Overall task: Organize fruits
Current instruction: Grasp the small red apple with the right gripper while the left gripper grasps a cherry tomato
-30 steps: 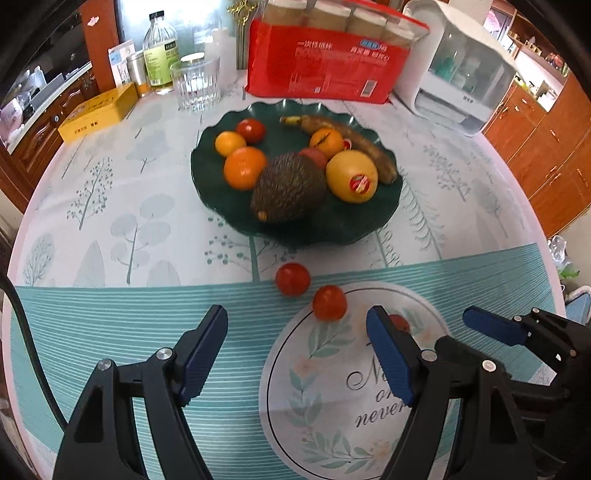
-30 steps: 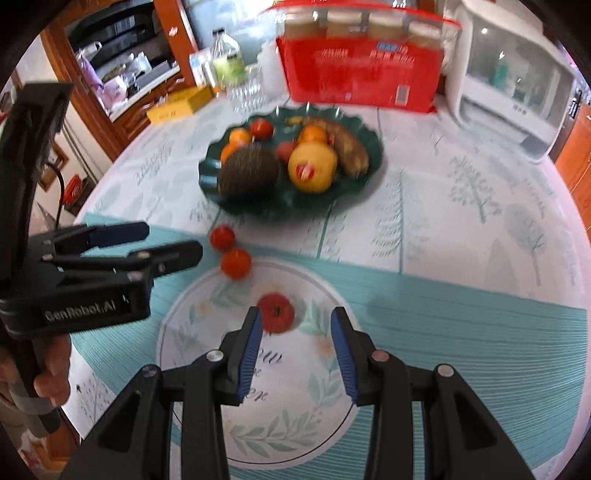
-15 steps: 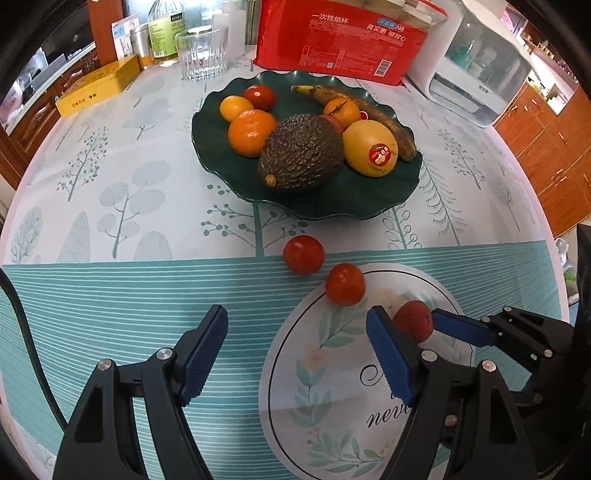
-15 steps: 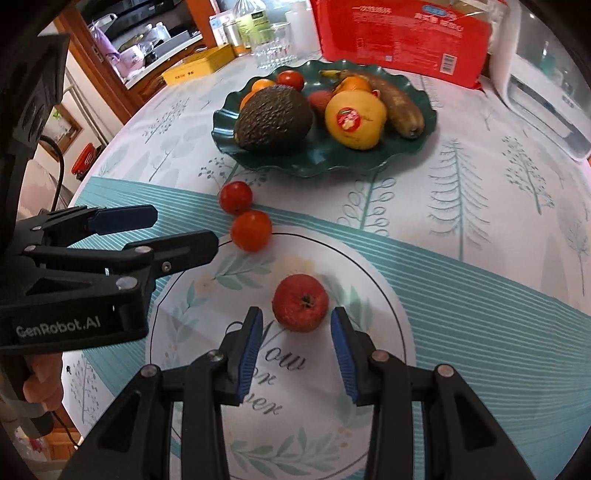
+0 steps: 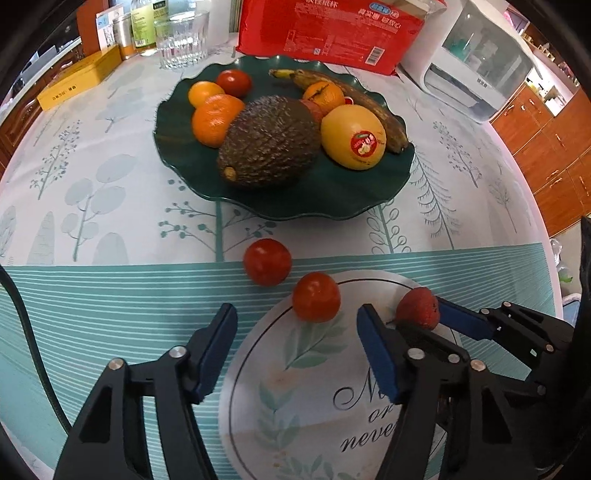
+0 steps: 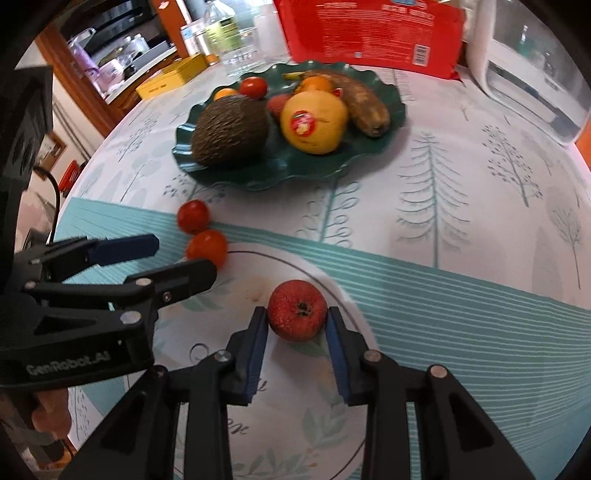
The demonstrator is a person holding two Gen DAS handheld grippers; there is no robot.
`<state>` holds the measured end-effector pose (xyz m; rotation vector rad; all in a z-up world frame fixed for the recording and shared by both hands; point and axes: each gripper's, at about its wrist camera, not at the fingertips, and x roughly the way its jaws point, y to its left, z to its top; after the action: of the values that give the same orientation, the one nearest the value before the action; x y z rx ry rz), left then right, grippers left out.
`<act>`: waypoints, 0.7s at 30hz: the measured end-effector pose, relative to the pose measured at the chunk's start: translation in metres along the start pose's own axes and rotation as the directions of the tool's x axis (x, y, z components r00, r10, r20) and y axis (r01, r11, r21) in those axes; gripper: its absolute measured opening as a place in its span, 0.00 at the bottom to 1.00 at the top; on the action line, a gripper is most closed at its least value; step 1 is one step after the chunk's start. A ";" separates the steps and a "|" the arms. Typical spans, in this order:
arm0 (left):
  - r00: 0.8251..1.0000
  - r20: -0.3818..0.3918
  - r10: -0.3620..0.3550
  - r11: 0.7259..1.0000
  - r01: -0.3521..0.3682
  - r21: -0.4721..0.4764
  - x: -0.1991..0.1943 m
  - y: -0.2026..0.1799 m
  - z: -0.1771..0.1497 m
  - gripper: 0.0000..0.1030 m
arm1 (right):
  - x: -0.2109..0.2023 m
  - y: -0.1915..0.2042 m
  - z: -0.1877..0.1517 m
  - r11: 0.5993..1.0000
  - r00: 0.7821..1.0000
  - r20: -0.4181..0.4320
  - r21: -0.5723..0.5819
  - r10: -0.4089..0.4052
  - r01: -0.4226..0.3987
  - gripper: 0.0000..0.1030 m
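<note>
A dark green plate (image 5: 325, 199) (image 6: 391, 107) holds an avocado (image 5: 269, 142), oranges, a yellow fruit (image 5: 352, 136), a banana and a tomato. Two tomatoes (image 5: 267, 261) (image 5: 316, 302) lie on the table in front of it, also in the right wrist view (image 6: 192, 216) (image 6: 207, 248). A small rough red fruit (image 6: 297, 310) (image 5: 418, 308) sits between my right gripper's (image 6: 297, 319) blue pads, which touch both its sides. My left gripper (image 5: 295, 332) is open and empty, just short of the nearer tomato.
A red package (image 5: 328, 29), a glass (image 5: 181, 40), a bottle, a yellow box (image 5: 79, 79) and a white appliance (image 5: 476, 74) stand behind the plate. The table's right edge drops toward wooden cabinets (image 5: 546, 147).
Both grippers have moved forward toward the fruits. My right gripper has reached the small red fruit and closed in on it until its pads touch its sides. The left gripper stays open.
</note>
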<state>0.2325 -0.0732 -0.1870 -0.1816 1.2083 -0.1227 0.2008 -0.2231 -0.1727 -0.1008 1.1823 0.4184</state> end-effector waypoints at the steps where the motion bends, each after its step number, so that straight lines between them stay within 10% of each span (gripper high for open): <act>1: 1.000 -0.005 -0.004 1.000 0.004 -0.002 0.002 -0.001 0.000 0.59 | 0.000 -0.001 0.000 1.000 1.000 0.001 0.005 0.002 -0.002 0.31; 21: 0.999 0.011 0.034 0.999 -0.035 0.015 0.010 -0.013 0.001 0.24 | 0.001 -0.002 -0.001 1.000 1.000 0.013 0.017 0.010 -0.010 0.31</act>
<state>0.2370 -0.0873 -0.1929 -0.1482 1.1990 -0.1005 0.2013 -0.2253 -0.1746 -0.0777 1.1741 0.4170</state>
